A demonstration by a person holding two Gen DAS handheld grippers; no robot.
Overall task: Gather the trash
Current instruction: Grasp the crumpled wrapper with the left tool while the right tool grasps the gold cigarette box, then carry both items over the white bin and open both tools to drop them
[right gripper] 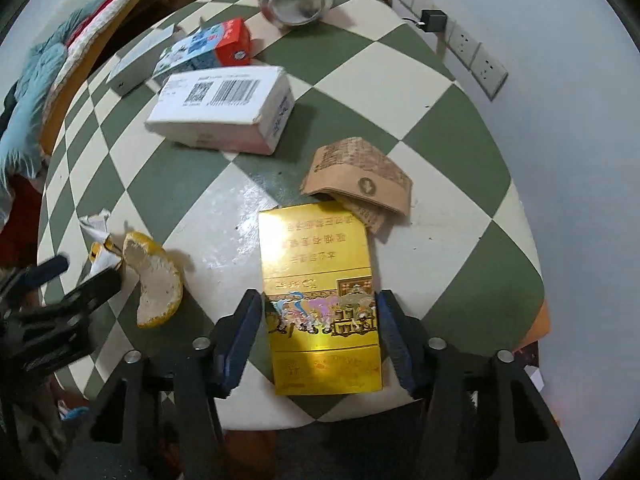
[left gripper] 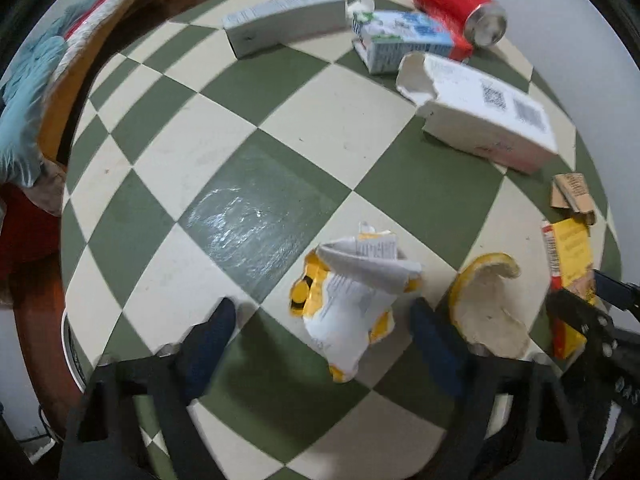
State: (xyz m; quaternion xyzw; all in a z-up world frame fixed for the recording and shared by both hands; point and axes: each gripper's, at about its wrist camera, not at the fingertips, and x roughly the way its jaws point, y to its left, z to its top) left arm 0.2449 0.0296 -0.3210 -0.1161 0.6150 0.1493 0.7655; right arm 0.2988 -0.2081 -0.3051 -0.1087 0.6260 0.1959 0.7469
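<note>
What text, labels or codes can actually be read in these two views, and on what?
gold box: Chinese characters, upside down, too blurred to quote.
white carton: QR code and barcode; small print unreadable.
red can: white logo, cut off and blurred.
blue-and-white carton: print too small.
crumpled wrapper: fine print, unreadable.
brown paper: faded print and round emblem, unreadable.
Nothing can be quoted.

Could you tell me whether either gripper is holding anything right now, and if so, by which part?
The right gripper straddles the gold box across its long sides; contact cannot be told. The left gripper is open around the crumpled wrapper, holding nothing.
</note>
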